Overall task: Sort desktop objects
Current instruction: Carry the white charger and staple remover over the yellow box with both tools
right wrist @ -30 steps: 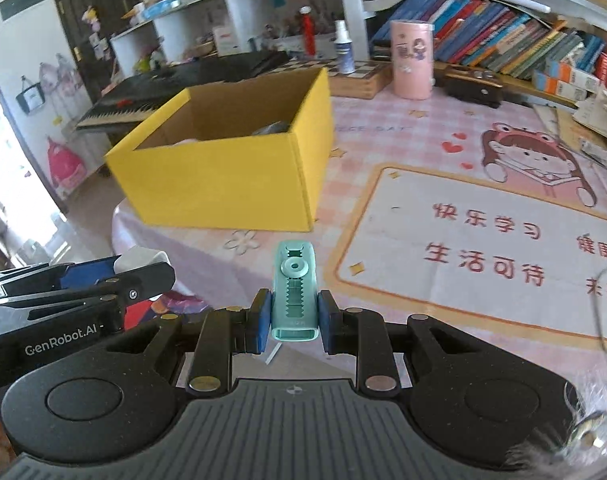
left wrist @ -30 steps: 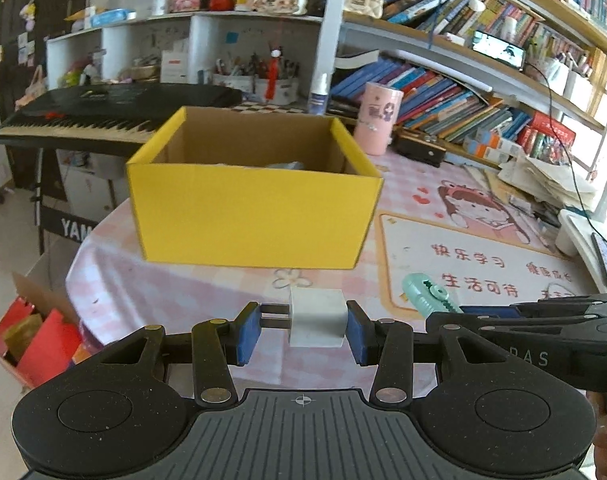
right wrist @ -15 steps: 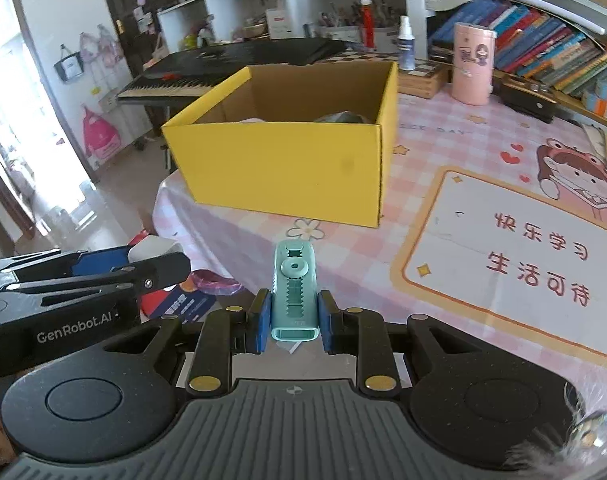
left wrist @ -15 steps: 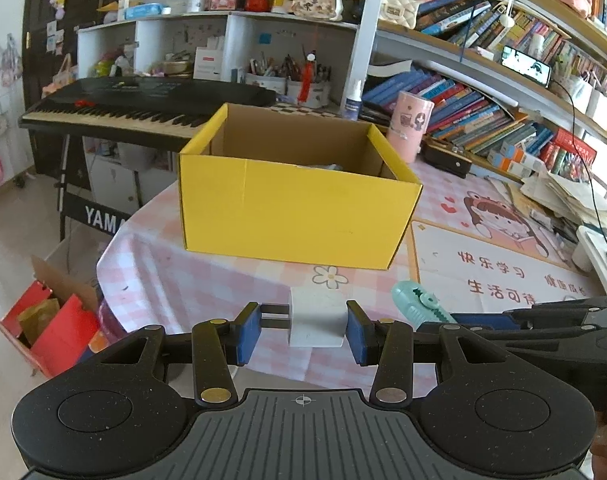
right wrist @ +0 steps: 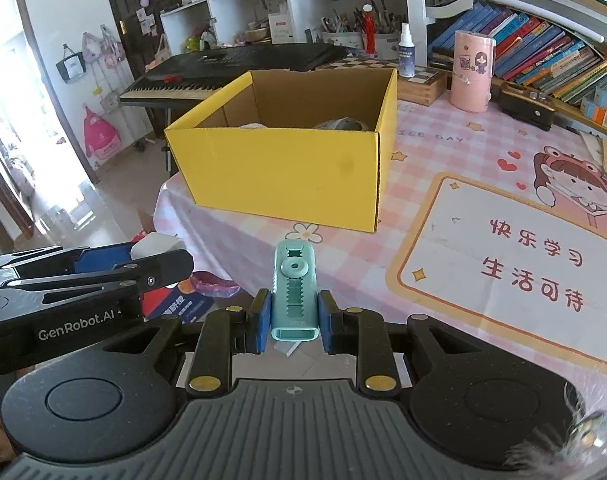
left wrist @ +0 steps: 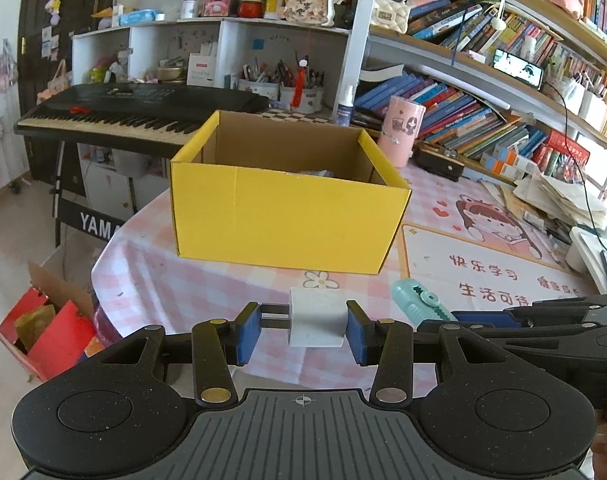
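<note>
My left gripper (left wrist: 303,330) is shut on a white plug adapter (left wrist: 317,322), held above the table's near edge in front of the open yellow cardboard box (left wrist: 283,216). My right gripper (right wrist: 294,320) is shut on a mint-green correction tape dispenser (right wrist: 294,300), also held short of the yellow box (right wrist: 287,172). The dispenser also shows in the left wrist view (left wrist: 417,304), to the right of the adapter. The left gripper with the adapter (right wrist: 155,246) appears at the left of the right wrist view. The box holds some items, mostly hidden by its walls.
The round table has a pink checked cloth (left wrist: 151,292) and a cartoon desk mat (right wrist: 515,264). A pink cylinder (right wrist: 472,76) and bookshelves stand behind. A black keyboard piano (left wrist: 135,110) is at far left. Red bags (left wrist: 51,328) lie on the floor.
Both grippers have pulled back and risen from the box while keeping their objects; the box looks smaller and farther than a second ago.
</note>
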The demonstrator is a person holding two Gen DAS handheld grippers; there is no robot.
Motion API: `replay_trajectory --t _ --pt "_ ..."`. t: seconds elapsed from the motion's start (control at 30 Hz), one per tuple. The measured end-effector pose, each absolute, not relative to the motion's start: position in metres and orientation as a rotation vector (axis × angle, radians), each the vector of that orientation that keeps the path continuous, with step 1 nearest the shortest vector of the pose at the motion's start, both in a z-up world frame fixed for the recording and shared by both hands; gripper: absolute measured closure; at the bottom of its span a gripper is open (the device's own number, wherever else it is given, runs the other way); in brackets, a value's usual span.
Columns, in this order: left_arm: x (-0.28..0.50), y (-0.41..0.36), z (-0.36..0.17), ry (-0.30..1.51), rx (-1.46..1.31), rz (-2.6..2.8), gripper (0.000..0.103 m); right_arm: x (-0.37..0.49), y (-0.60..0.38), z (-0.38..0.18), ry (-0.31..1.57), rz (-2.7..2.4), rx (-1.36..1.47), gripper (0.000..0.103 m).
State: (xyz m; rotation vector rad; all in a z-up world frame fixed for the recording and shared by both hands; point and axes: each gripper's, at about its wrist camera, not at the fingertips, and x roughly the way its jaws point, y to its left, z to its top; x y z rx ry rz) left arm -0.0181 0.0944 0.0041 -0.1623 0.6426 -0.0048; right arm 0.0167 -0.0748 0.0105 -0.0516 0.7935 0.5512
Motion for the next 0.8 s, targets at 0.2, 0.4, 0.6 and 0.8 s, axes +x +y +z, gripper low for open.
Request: replay_trajectory --t 0.2,0.4,0.6,0.8 --pt "-0.016 0.093 0.006 0.637 -0.153 -0.018 0.06 0.017 -0.075 0.011 0.791 0.539 -0.046 0.08" --pt "-0.011 0.095 0.012 0.608 -0.14 -0.009 0.06 0.021 -0.073 0.014 0.779 0.536 -0.051 0.08" --pt "0.004 0.097 0.024 0.561 -0.124 0.007 0.06 0.037 -0.07 0.023 0.747 0.541 -0.068 0.08" --pt "0.029 0.098 0.034 0.519 -0.141 0.026 0.06 0.064 -0.067 0.041 0.688 0.561 -0.062 0.08"
